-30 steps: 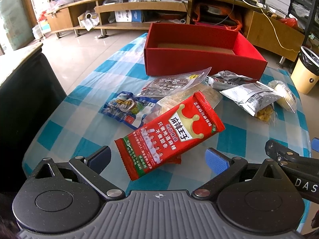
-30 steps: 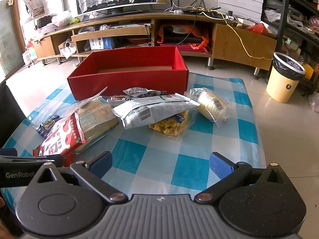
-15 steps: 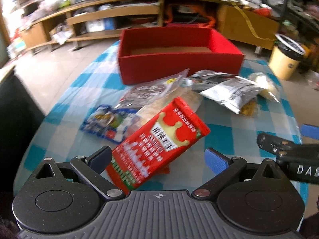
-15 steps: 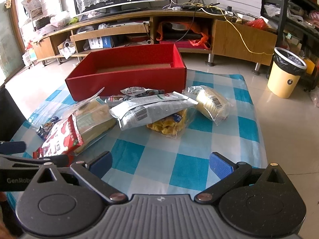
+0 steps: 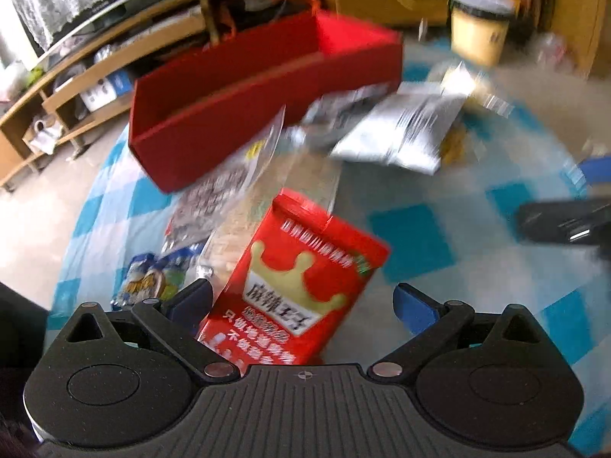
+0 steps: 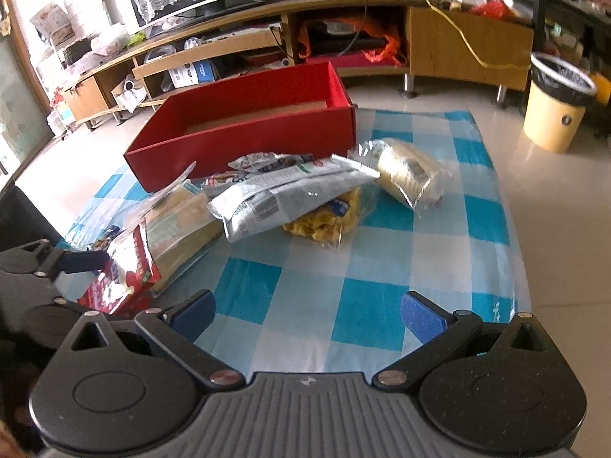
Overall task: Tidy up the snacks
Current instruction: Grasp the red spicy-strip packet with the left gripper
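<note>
A red snack packet with a gold crown (image 5: 301, 286) lies on the checked cloth between the wide-apart fingers of my left gripper (image 5: 301, 305), which is open. The left wrist view is tilted and blurred. Behind the packet are a clear bag of biscuits (image 6: 183, 221), a silver packet (image 6: 282, 198), a yellow crisps bag (image 6: 324, 221) and a pale wrapped roll (image 6: 408, 175). The red box (image 6: 248, 133) stands open-topped behind them. My right gripper (image 6: 307, 311) hovers open over bare cloth at the front, with nothing between its fingers.
A blue packet (image 5: 152, 282) lies left of the red packet. The table's right edge (image 6: 515, 229) drops to the tiled floor, where a yellow bin (image 6: 553, 110) stands. A long wooden TV cabinet (image 6: 439, 42) runs behind the table. A dark seat (image 5: 15, 316) is at the left.
My left gripper has moved forward and rolled, so the red packet now lies between its fingers. The right gripper has stayed open and shifted only slightly.
</note>
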Tool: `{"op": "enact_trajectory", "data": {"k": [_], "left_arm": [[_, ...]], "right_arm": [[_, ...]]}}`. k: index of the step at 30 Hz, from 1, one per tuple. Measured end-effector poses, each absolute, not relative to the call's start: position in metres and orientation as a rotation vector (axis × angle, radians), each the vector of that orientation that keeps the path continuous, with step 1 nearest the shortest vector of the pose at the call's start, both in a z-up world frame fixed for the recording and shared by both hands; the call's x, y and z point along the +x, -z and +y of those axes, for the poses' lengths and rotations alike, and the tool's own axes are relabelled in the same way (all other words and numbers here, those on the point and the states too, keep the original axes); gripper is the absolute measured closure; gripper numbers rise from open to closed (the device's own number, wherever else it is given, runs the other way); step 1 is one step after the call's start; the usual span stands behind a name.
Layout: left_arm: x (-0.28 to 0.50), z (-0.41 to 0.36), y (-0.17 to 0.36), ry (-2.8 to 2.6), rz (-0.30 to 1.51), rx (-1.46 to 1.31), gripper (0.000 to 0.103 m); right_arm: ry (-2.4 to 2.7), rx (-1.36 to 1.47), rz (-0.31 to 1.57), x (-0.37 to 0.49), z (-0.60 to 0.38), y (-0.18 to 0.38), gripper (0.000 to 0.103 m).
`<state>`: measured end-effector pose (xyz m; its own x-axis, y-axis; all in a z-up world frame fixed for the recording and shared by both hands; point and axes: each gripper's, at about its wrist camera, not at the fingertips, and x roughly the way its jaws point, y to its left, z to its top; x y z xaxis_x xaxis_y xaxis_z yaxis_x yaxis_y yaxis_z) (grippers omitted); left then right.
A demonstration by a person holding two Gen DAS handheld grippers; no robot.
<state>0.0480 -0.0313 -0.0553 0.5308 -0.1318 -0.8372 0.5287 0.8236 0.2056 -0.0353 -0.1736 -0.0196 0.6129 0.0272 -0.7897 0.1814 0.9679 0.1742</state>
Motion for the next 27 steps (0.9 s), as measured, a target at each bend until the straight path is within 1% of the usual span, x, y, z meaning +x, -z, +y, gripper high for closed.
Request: {"op": "enact_trajectory", "data": {"k": [2, 7, 8, 9, 12, 14, 15, 18, 21, 24, 27], "left_arm": [[0.052, -0.032, 0.068, 0.389, 0.997, 0.499, 0.005], [0.038, -0.02, 0.061, 0.434, 1.062, 0.402, 0.018], [0.032, -0.019, 0.061, 0.447, 1.078, 0.39, 0.018], [0.027, -0.018, 0.061, 0.464, 1.089, 0.378, 0.018], [0.009, -0.018, 0.059, 0.495, 1.09, 0.388, 0.013], [0.003, -0.019, 0.063, 0.487, 1.105, 0.397, 0.005], [0.003, -0.022, 0.065, 0.469, 1.104, 0.424, 0.004], [0.002, -0.024, 0.071, 0.414, 1.073, 0.522, 0.004], [0.001, -0.01, 0.064, 0.438, 1.095, 0.492, 0.005], [-0.003, 0.005, 0.056, 0.465, 1.097, 0.493, 0.004], [0.0, 0.013, 0.063, 0.464, 1.155, 0.473, 0.003]], "right_arm": [[0.088, 0.267, 0.926, -0.035, -0.178, 0.022, 0.0], [0.097, 0.296, 0.929, -0.036, -0.186, 0.022, 0.0], [0.098, 0.295, 0.927, -0.036, -0.186, 0.021, 0.0], [0.1, 0.293, 0.926, -0.037, -0.187, 0.021, 0.0], [0.102, 0.29, 0.939, -0.038, -0.189, 0.023, 0.0], [0.108, 0.275, 0.962, -0.038, -0.189, 0.028, 0.0], [0.112, 0.264, 0.976, -0.038, -0.189, 0.032, 0.0], [0.127, 0.23, 1.025, -0.037, -0.188, 0.046, 0.0], [0.123, 0.178, 1.081, -0.036, -0.184, 0.062, 0.0], [0.123, 0.132, 1.122, -0.036, -0.181, 0.077, 0.0], [0.126, 0.078, 1.106, -0.037, -0.176, 0.081, 0.0]]}}
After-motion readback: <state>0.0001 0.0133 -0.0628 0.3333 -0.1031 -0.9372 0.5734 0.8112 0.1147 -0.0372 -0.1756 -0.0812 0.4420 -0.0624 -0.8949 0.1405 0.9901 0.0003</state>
